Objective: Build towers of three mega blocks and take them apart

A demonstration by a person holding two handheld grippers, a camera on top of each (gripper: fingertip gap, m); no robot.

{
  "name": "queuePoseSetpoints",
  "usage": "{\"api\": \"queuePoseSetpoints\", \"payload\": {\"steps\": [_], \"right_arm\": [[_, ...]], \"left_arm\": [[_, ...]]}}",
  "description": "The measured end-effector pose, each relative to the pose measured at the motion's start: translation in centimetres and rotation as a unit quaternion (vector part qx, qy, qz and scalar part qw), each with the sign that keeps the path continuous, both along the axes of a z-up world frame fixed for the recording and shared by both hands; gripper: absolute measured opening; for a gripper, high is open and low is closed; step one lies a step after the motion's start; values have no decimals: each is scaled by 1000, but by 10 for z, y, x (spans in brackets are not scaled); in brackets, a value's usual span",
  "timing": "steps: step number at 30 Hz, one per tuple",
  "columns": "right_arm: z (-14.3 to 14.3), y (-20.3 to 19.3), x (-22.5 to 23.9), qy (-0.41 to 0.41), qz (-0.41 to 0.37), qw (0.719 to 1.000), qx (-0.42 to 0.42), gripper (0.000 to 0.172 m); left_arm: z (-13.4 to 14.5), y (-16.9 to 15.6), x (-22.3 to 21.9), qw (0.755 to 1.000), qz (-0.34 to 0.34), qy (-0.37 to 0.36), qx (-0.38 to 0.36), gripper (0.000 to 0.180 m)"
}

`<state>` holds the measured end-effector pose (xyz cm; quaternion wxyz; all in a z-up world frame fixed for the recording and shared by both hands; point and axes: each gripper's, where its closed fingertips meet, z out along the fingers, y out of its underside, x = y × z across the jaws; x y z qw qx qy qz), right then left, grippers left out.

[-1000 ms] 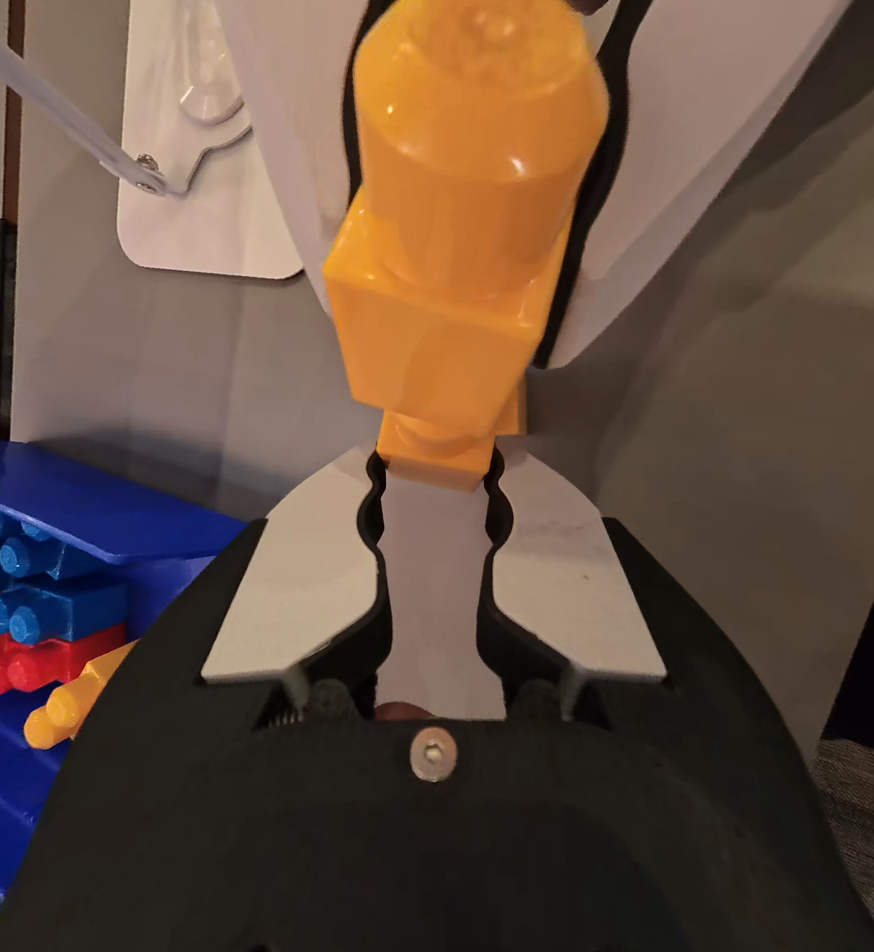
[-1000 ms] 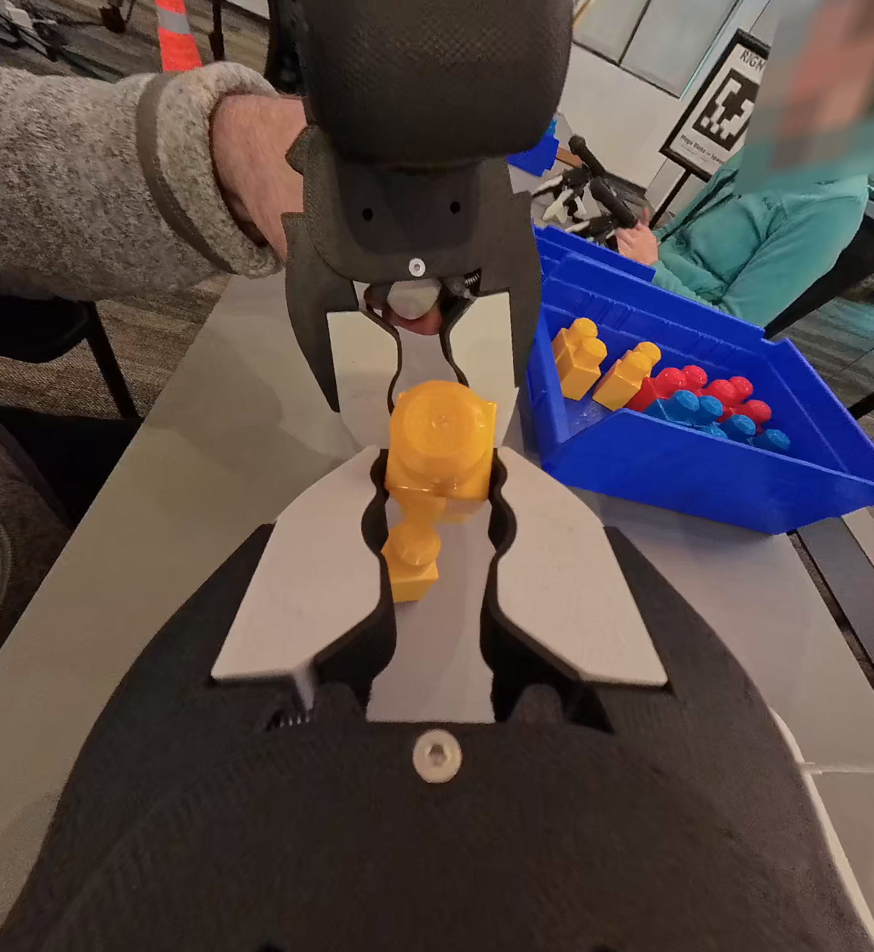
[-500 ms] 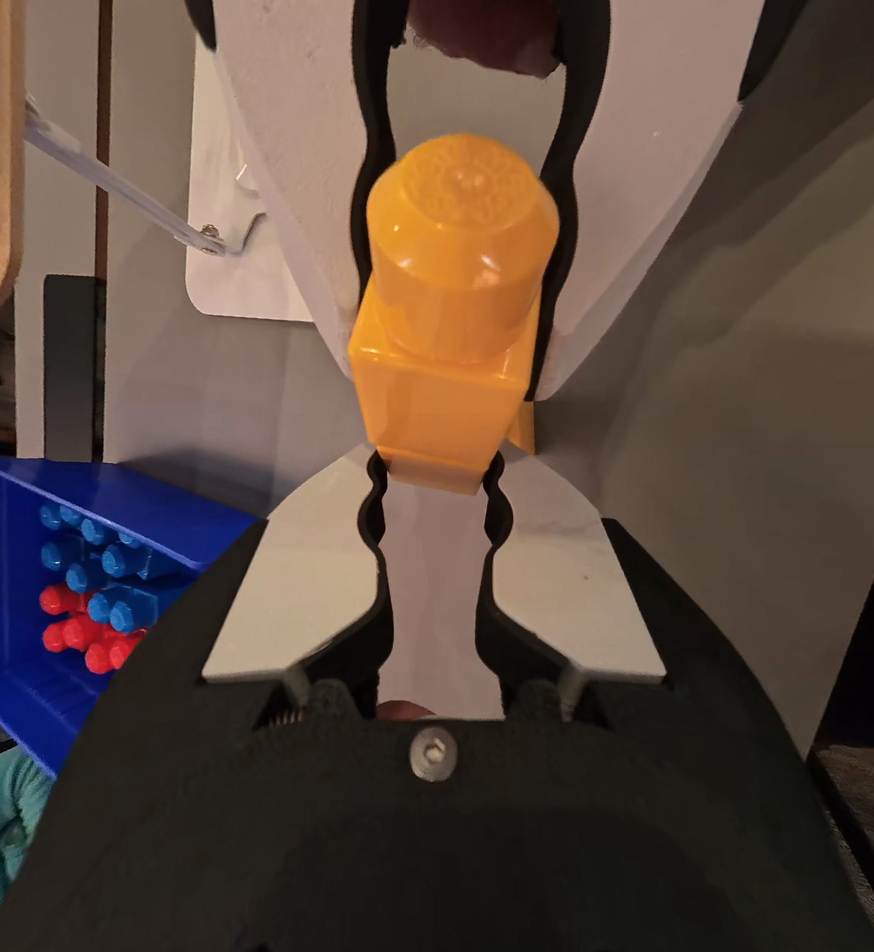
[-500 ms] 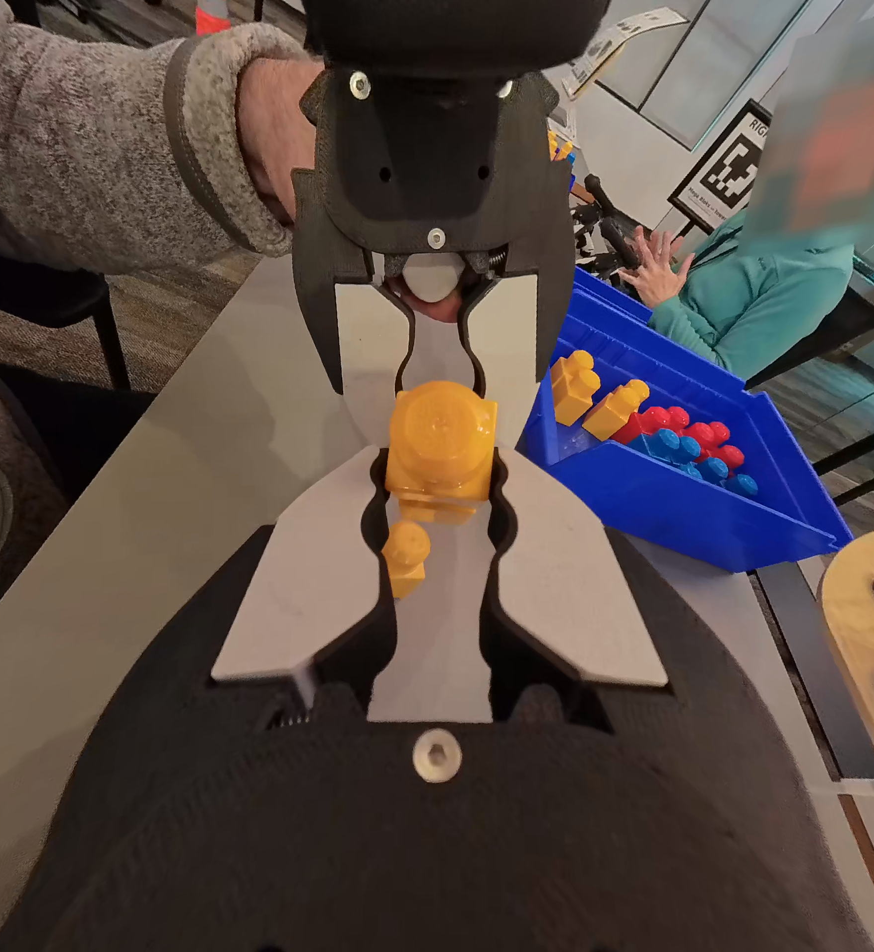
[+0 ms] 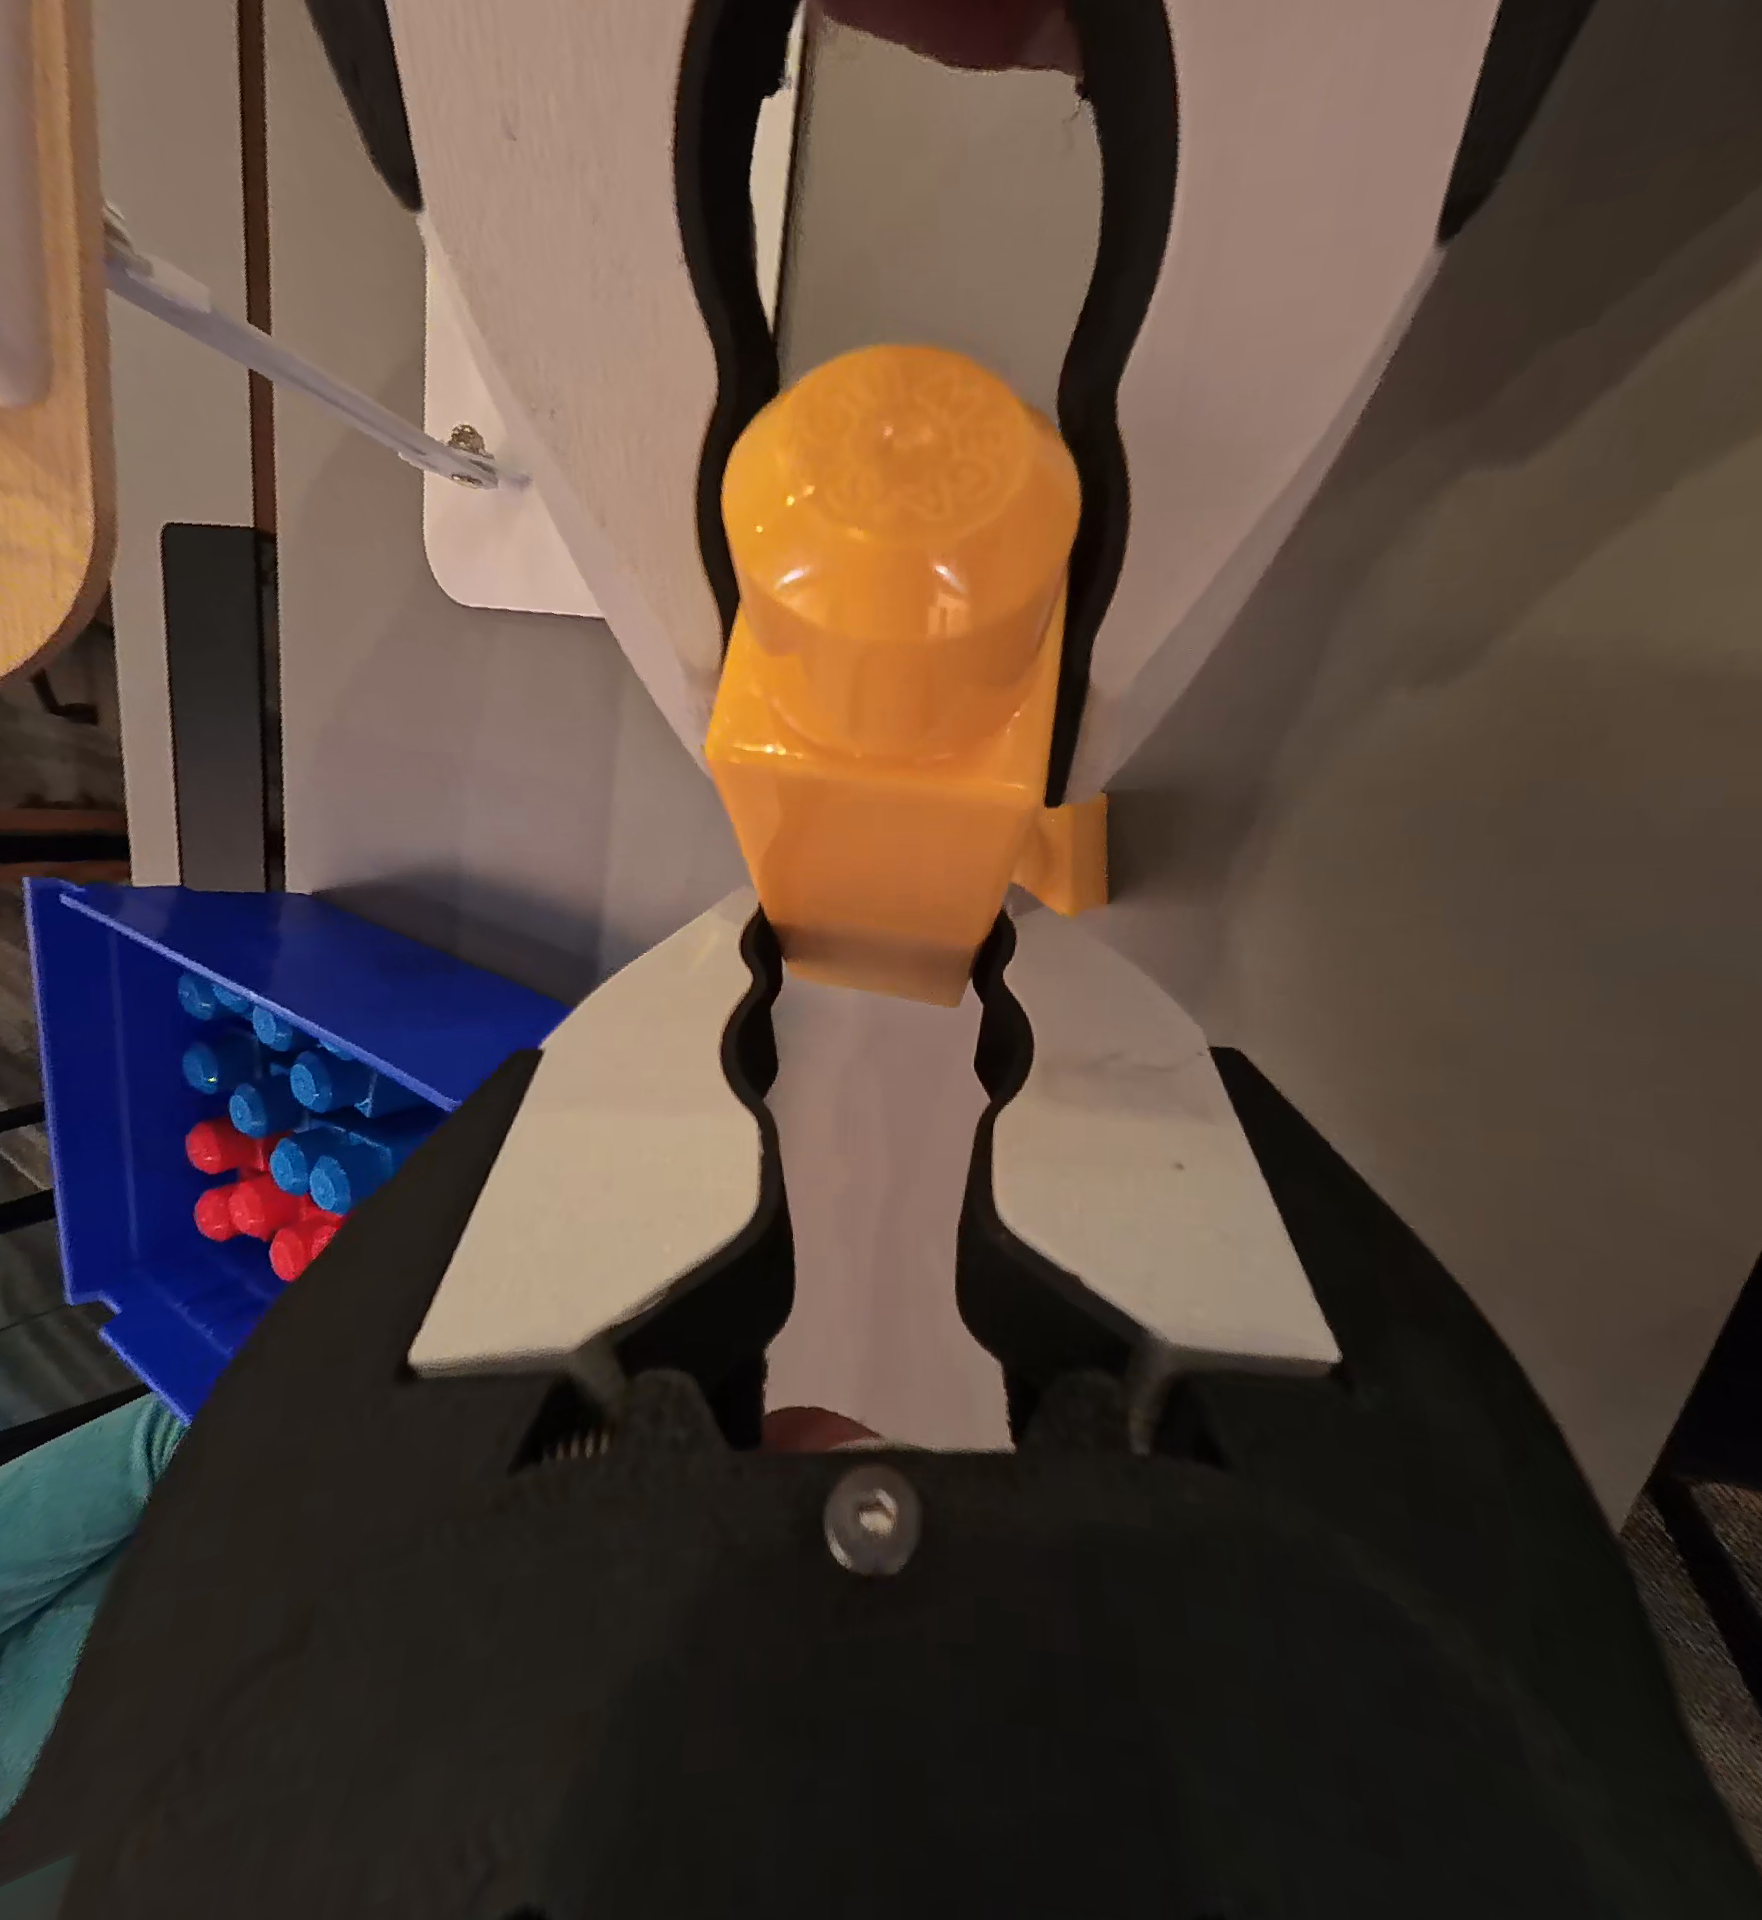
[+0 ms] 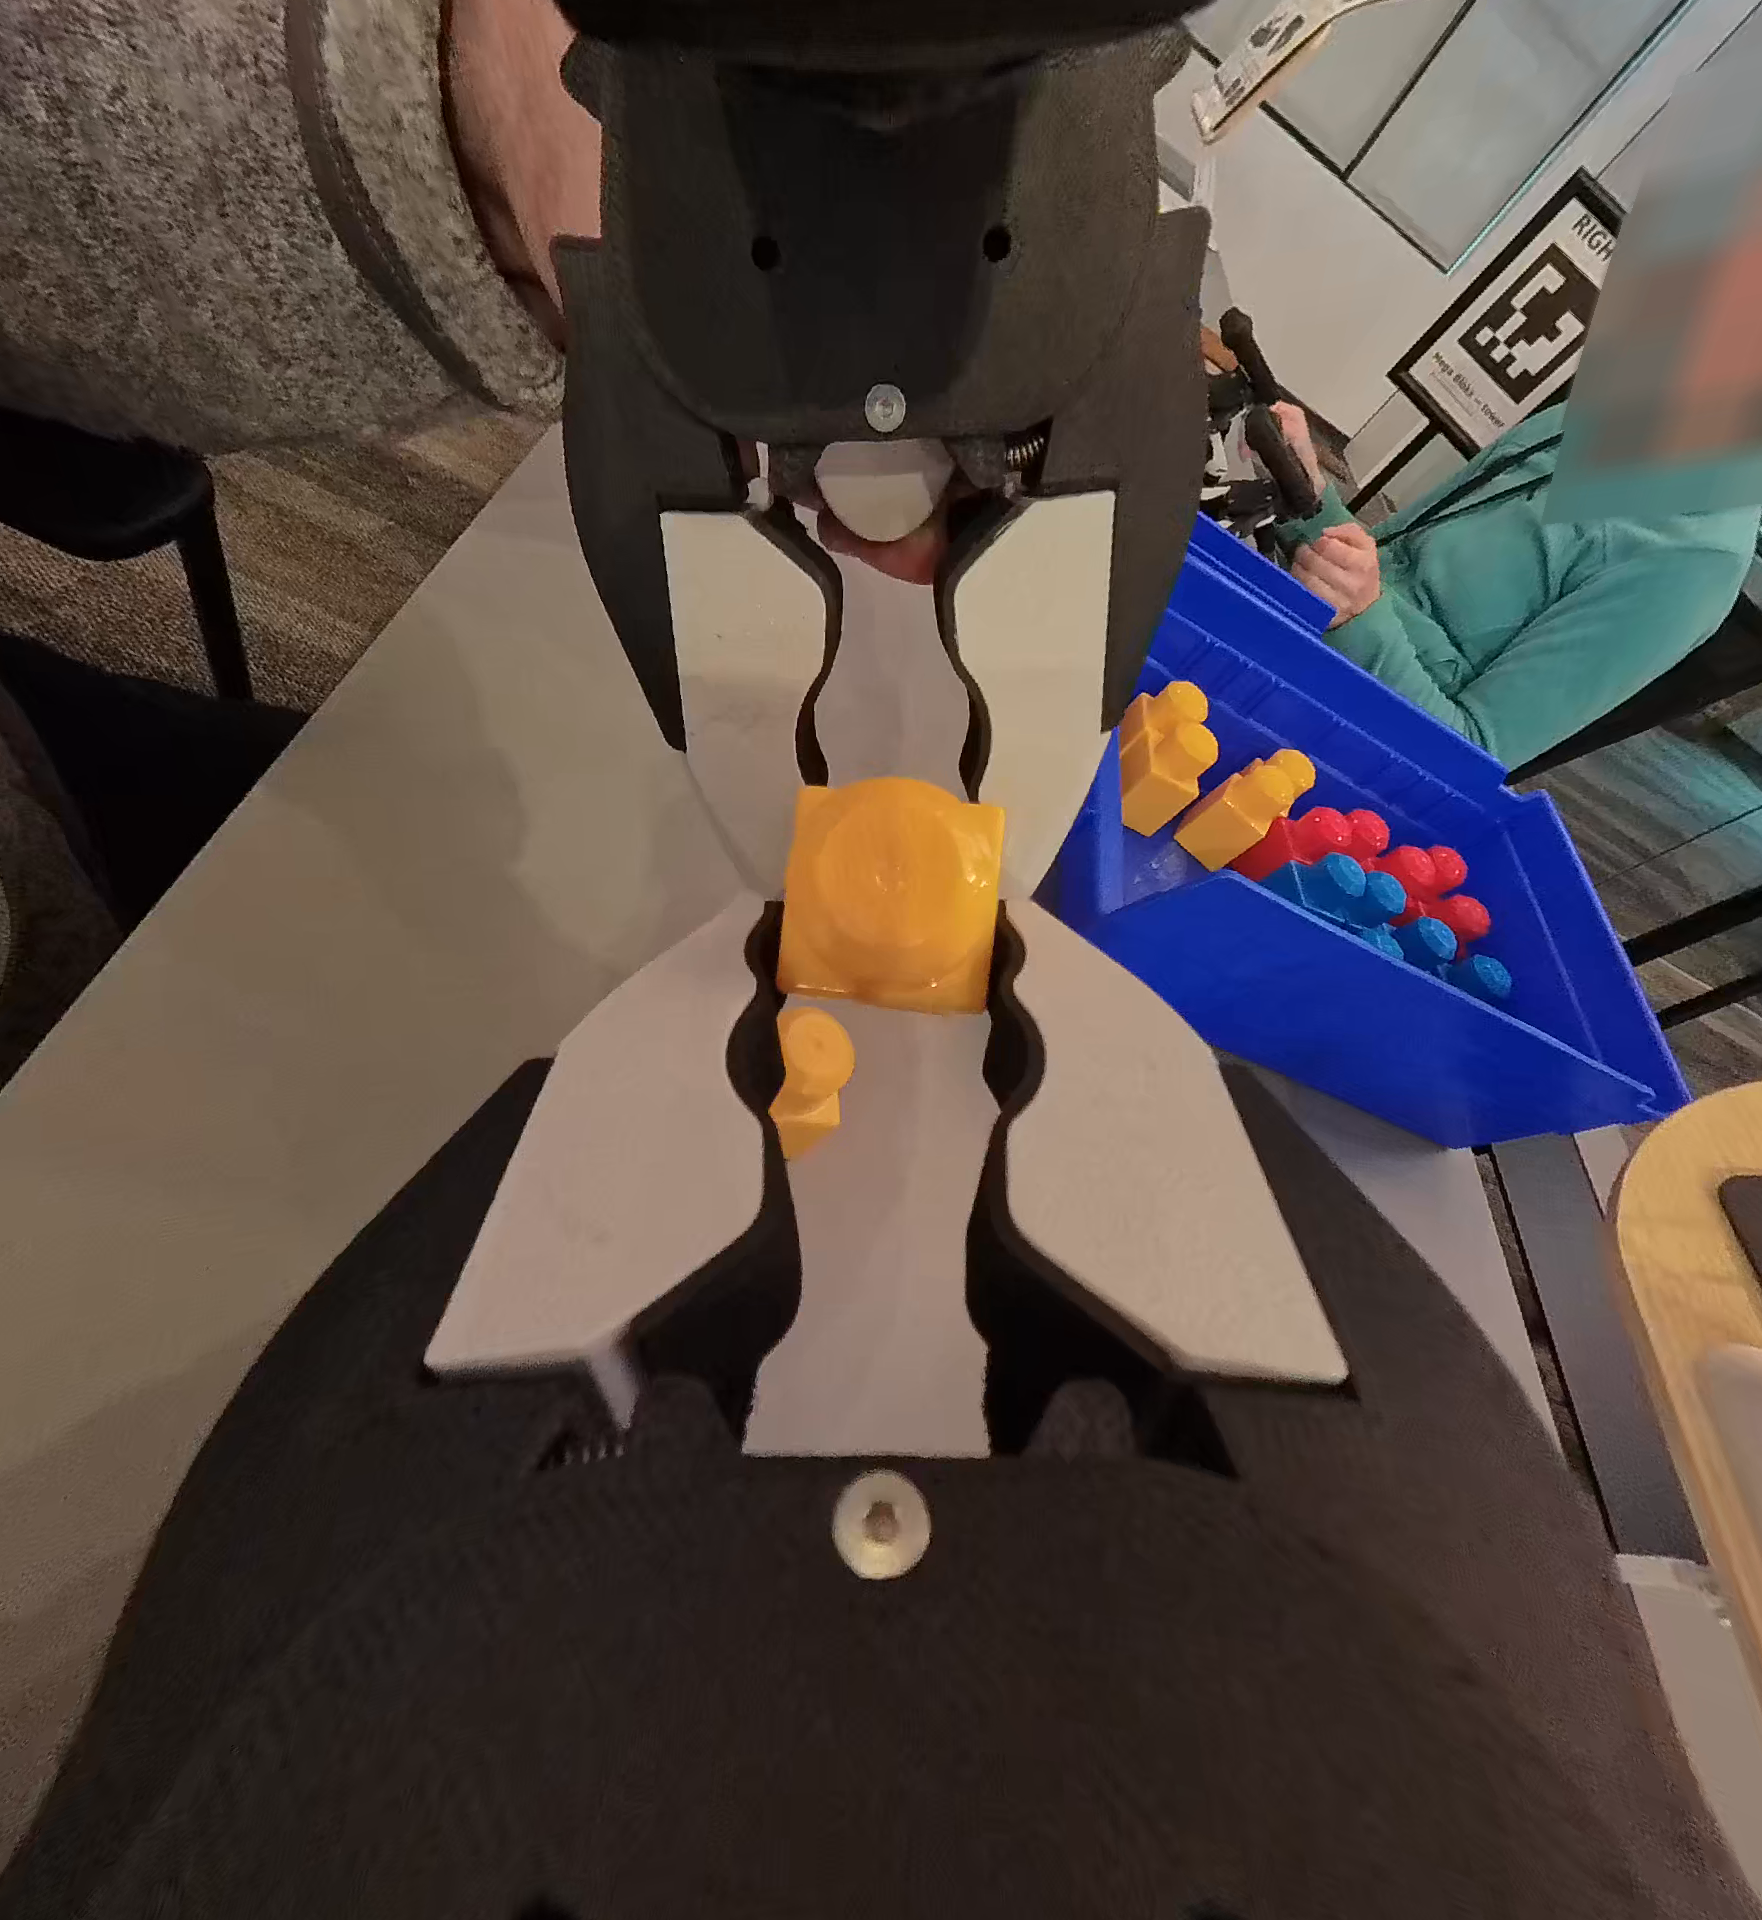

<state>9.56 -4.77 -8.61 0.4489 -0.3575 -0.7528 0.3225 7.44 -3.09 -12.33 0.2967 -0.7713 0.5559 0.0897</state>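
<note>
Glossy orange block (image 5: 882, 727), round stud on top, clamped by both grippers' jaws.

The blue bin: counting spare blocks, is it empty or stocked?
Stocked: the blue bin holds yellow blocks, red blocks and blue blocks.

The left tongs (image 5: 872, 956) and right tongs (image 6: 892, 914) met tip to tip, both clamped on one orange block (image 6: 887, 894).
</note>
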Motion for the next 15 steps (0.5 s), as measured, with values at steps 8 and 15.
{"api": "queuePoseSetpoints", "payload": {"steps": [8, 15], "right_arm": [[-4, 2, -1, -5, -1, 1000, -10, 38], [4, 2, 1, 17, 9, 999, -42, 38]], "left_arm": [[-3, 0, -1, 1000, 2, 2, -12, 35], [3, 0, 3, 1000, -8, -29, -10, 36]]}}
